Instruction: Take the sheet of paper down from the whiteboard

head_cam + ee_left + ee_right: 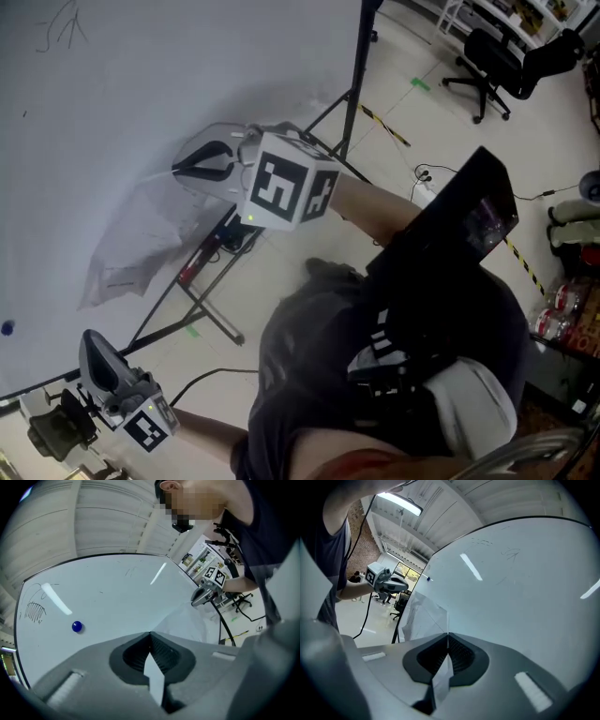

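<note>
The sheet of paper (141,234) hangs slack and creased in front of the whiteboard (141,75), stretched between both grippers. My right gripper (183,167) is shut on its upper corner; in the right gripper view a strip of paper (422,618) runs out of the closed jaws of my right gripper (447,634). Lower left, my left gripper (89,339) sits at the sheet's bottom corner. In the left gripper view a white sliver of paper (183,620) is pinched in my left gripper (151,633). A blue magnet (76,626) stays on the board.
The board's black stand legs (352,84) splay over the floor beneath the paper, with a cable (202,380) and striped tape (384,127). A black office chair (497,61) stands at the far right. The person's torso (375,375) fills the lower right.
</note>
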`<action>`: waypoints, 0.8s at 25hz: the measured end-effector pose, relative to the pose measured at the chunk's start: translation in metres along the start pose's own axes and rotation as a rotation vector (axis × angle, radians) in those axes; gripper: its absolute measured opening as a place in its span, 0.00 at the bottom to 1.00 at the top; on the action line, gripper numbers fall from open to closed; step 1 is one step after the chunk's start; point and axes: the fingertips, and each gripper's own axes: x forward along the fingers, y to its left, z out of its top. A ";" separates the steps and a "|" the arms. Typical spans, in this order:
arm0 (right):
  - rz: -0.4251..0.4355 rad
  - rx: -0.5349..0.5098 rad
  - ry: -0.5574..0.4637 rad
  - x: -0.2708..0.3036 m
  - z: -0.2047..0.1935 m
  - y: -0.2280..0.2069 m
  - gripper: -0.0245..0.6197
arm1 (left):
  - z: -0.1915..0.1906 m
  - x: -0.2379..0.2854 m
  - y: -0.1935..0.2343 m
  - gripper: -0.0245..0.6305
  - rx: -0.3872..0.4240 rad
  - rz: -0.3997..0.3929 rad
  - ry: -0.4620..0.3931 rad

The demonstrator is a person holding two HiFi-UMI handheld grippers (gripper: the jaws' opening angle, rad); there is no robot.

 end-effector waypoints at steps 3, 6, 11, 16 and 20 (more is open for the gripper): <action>-0.028 -0.004 0.015 -0.019 -0.011 -0.006 0.04 | -0.009 0.002 -0.023 0.04 0.038 0.016 0.081; -0.033 0.001 0.028 -0.021 -0.017 0.010 0.04 | -0.026 -0.010 -0.037 0.04 0.021 -0.015 0.105; -0.030 -0.007 0.027 -0.029 0.005 0.058 0.04 | -0.039 -0.079 -0.040 0.04 0.039 -0.012 0.149; -0.010 -0.008 0.073 -0.027 0.004 0.105 0.04 | -0.069 -0.155 -0.027 0.04 0.017 0.090 0.204; -0.009 -0.014 0.125 -0.051 -0.013 0.123 0.04 | -0.087 -0.178 -0.052 0.04 -0.036 0.073 0.189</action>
